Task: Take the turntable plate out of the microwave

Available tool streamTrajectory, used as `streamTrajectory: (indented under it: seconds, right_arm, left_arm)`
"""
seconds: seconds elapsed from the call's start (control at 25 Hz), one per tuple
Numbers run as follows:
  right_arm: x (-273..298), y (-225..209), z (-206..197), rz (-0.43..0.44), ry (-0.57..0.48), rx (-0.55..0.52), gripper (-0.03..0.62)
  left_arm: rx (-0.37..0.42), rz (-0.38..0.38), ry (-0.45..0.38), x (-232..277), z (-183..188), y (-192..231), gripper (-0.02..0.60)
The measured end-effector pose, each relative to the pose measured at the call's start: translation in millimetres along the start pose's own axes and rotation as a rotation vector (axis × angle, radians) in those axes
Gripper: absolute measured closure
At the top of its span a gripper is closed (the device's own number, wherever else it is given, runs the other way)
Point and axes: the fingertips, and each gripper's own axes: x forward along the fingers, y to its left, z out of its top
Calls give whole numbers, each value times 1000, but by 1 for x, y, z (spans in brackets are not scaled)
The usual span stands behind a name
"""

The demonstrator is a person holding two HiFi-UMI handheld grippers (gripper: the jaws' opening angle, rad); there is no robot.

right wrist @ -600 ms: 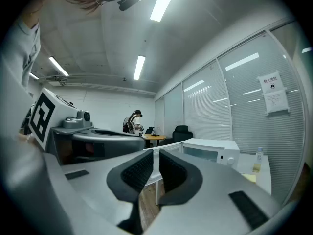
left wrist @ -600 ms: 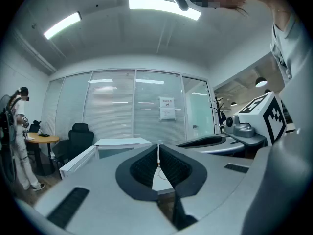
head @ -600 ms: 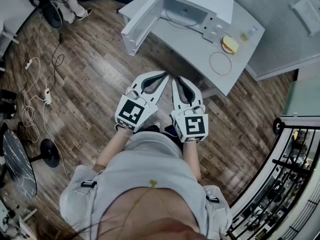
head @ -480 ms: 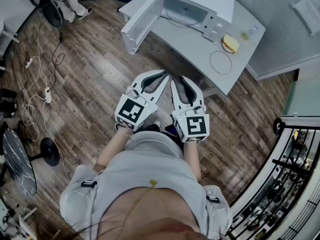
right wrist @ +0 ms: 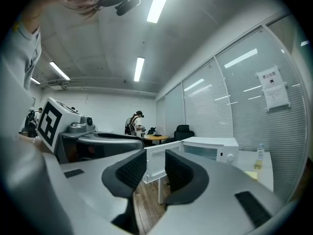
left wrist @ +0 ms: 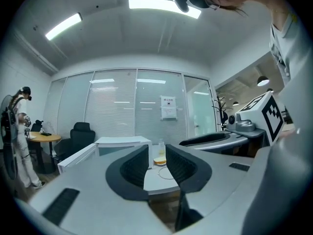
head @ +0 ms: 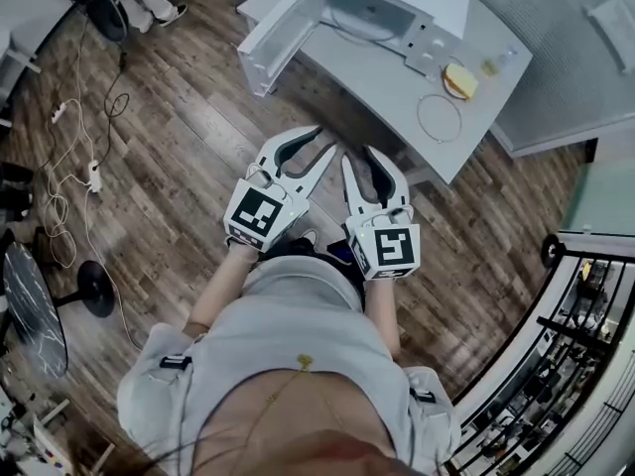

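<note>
The white microwave (head: 387, 3) stands on a grey table (head: 397, 92), its door (head: 281, 36) swung open to the left. Inside, a curved edge of the glass turntable plate (head: 362, 30) shows faintly. Both grippers are held side by side in front of my body, over the wood floor and short of the table. My left gripper (head: 325, 139) is open with nothing between its fingers; through its gap the table's end (left wrist: 159, 177) shows. My right gripper (head: 362, 154) is also open and empty, and it looks toward the microwave door (right wrist: 155, 163).
On the table to the right of the microwave lie a thin ring (head: 438, 118), a yellow sponge-like item (head: 458, 82) and a small bottle (head: 501, 59). Cables and a power strip (head: 94, 177) trail over the floor at left. A railing (head: 585, 305) runs at right. A person (left wrist: 19, 131) stands far off.
The head view has shifted slightly, so table and grippers sit a little higher in the picture. Both grippers keep the same gap.
</note>
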Motion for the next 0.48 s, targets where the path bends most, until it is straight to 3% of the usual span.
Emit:
streamTrajectory:
  seconds: [0.12,0.32,0.48]
  right_arm:
    - [2,-3,1,8,-11,11,473]
    - [12,-11,1,2,-10,25,469]
    - [29,-23,2,-5,-18,20,470]
  left_arm:
    - [4,-31,-6,3,4,-2,474]
    - [37,-13,-80,13,15,8,474]
    - [33,-53,-58,32,12,19,474]
